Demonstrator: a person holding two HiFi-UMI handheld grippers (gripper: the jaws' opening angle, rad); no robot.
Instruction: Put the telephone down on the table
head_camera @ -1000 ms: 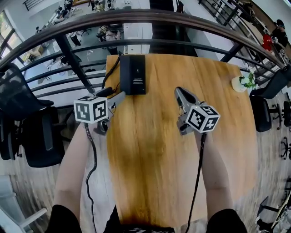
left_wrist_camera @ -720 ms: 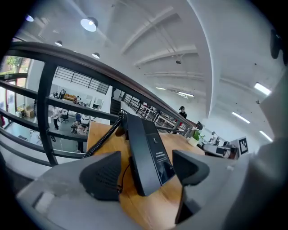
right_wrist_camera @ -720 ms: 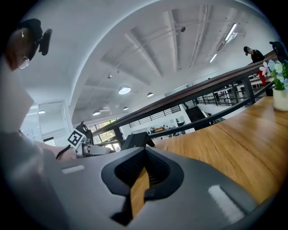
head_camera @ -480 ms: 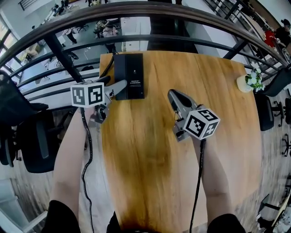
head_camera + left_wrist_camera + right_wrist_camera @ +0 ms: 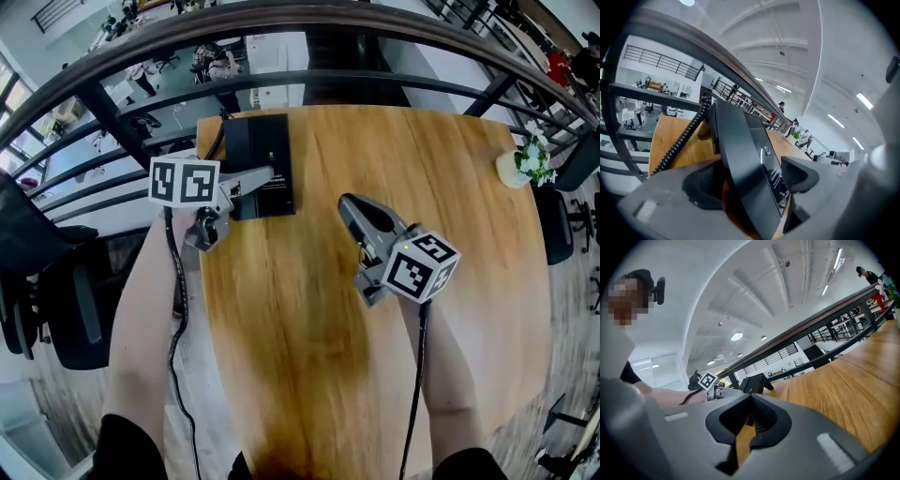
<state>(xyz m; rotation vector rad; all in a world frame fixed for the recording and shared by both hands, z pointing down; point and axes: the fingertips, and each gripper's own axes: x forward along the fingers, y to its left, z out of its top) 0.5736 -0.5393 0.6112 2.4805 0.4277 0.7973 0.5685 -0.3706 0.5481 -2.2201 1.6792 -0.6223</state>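
A black desk telephone (image 5: 267,141) lies at the far left corner of the wooden table (image 5: 375,375), its coiled cord (image 5: 684,133) trailing off the left edge. My left gripper (image 5: 262,176) reaches in from the left over the phone's near edge. In the left gripper view its jaws (image 5: 750,180) stand wide, with the phone's black handset (image 5: 740,154) between the pads and a gap showing on the right side. My right gripper (image 5: 349,204) hovers over the table's middle, shut and empty (image 5: 750,420). From there the telephone (image 5: 754,383) shows far off.
A small potted plant (image 5: 517,167) stands at the table's far right edge. A dark metal railing (image 5: 281,80) runs just behind the table. Black office chairs (image 5: 56,300) stand on the floor to the left. Cables hang from both grippers along the person's arms.
The left gripper has moved right and forward, from beside the table's left edge onto the telephone. The right gripper has shifted a little.
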